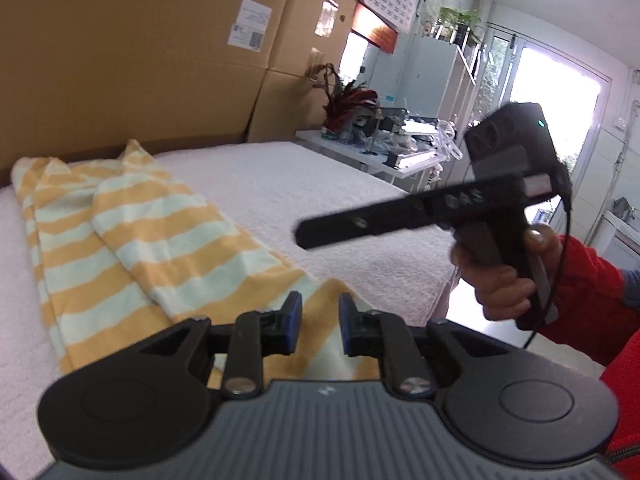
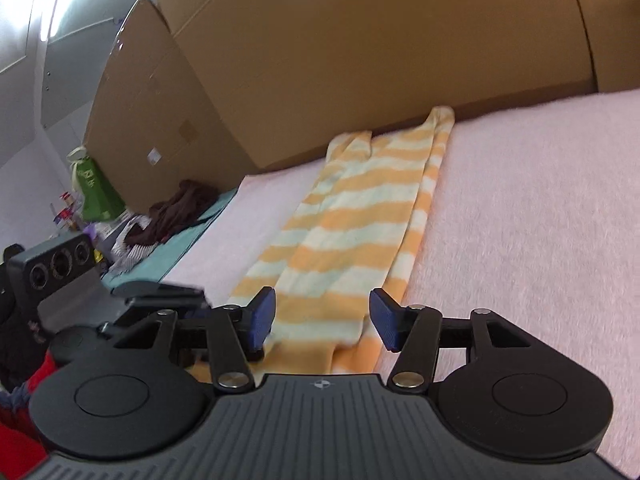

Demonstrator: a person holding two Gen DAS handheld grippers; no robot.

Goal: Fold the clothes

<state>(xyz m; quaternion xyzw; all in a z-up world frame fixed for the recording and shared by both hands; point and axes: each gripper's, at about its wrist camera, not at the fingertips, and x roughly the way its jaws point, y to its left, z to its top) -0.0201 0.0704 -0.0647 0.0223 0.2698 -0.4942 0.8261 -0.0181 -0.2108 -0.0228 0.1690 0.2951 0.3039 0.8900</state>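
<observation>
**Striped garment lies folded lengthwise, both grippers free of it**

My left gripper [image 1: 319, 322] hovers low over the near end of the yellow-and-white striped garment [image 1: 132, 236]. Its blue pads [image 1: 295, 320] stand a narrow gap apart, and only cloth shows below that gap; nothing is pinched between them.

My right gripper [image 2: 322, 318] has its jaws about half apart, the blue pads [image 2: 264, 312] clear of each other, with the garment's near edge showing beneath and between them. I hold nothing in it either. In the left wrist view this gripper is seen from the side, above the right half of the surface, held by my right hand [image 1: 504, 276] in a red sleeve [image 1: 592, 292]; its fingers there are blurred.

The garment lies as a long, narrow strip on the white fleecy cover [image 1: 304, 200], folded along its length with layers overlapping. It runs from just under my grippers away to the far edge, where its end reaches the foot of the large cardboard boxes [image 1: 152, 52] standing behind the surface. The cover to the right of the garment is bare.

Off the far left end of the surface, in the right wrist view, a dark brown heap of clothing [image 2: 180, 210] rests on a teal cloth [image 2: 188, 232], beside a green bag [image 2: 96, 192]. In the left wrist view a white side table [image 1: 380, 148] with a red-leaved plant [image 1: 348, 104] stands beyond the far right corner.
</observation>
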